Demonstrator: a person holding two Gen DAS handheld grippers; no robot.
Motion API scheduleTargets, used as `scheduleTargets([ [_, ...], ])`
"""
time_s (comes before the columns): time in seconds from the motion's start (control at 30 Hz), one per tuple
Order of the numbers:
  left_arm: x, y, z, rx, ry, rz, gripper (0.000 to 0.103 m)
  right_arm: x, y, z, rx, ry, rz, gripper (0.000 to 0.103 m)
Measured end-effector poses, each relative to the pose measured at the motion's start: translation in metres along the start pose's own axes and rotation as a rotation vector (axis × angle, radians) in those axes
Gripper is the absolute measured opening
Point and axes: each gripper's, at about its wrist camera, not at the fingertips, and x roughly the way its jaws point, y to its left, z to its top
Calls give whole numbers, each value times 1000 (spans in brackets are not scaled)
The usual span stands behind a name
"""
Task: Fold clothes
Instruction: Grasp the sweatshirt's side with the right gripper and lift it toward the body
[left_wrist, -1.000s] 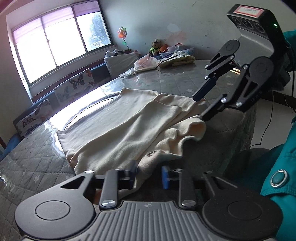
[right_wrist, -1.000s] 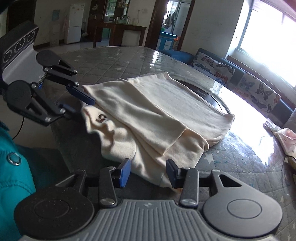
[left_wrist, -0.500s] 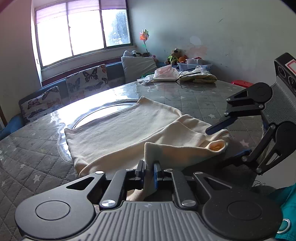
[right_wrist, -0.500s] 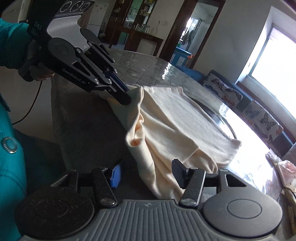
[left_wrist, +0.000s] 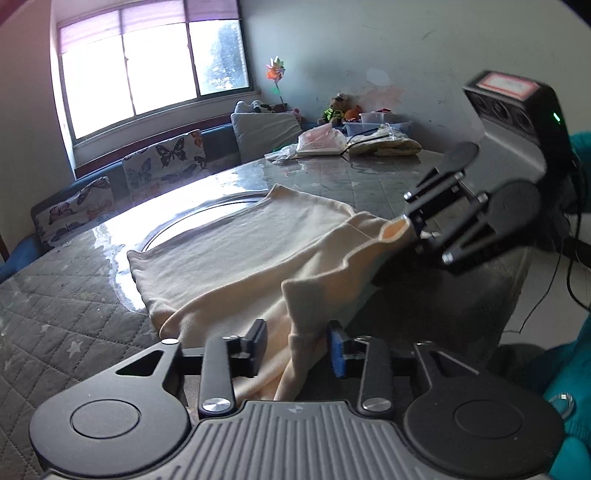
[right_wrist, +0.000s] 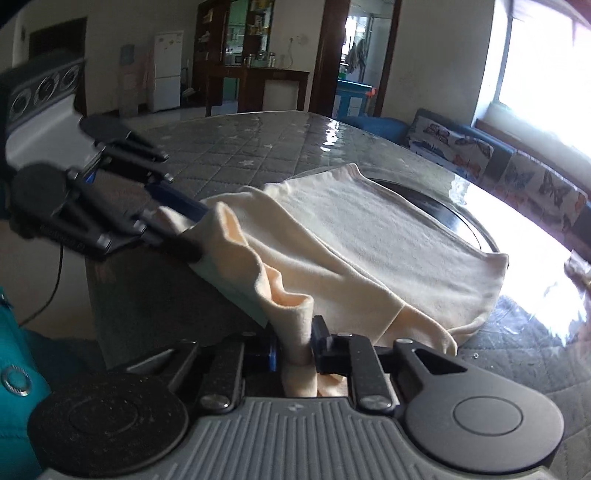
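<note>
A cream garment (left_wrist: 236, 254) lies partly folded on the grey quilted table (left_wrist: 55, 295); it also shows in the right wrist view (right_wrist: 376, 236). My left gripper (left_wrist: 297, 345) has its fingers apart, with a raised fold of the cloth standing loosely between them. In the right wrist view the left gripper (right_wrist: 184, 225) is at the garment's near left corner. My right gripper (right_wrist: 293, 349) is shut on the garment's near edge, lifting it off the table. In the left wrist view the right gripper (left_wrist: 410, 230) holds the cloth's corner.
A round glass inset (left_wrist: 192, 218) lies under the garment's far side. A pile of bags and cloth (left_wrist: 332, 142) sits at the table's far end. A butterfly-print sofa (left_wrist: 162, 162) runs under the window. The table's near edge (right_wrist: 110, 295) drops beside my teal sleeve.
My left gripper was shut on the cloth half a second ago and its fingers now stand apart. My right gripper was open and has shut on the garment's near edge, lifting it.
</note>
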Motion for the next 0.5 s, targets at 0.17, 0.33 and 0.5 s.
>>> scheduleTargets([
  [0.17,2,-5,-8,49,24,27,47,0,-7,4,49,5,16,14],
  [0.33,7,-4,-14,91,36,55,42,1,-11,6,63,-1,13,13],
  [0.5,6,4,-15,79,41,69,12,-1,-6,6,52,-18,-7,11],
])
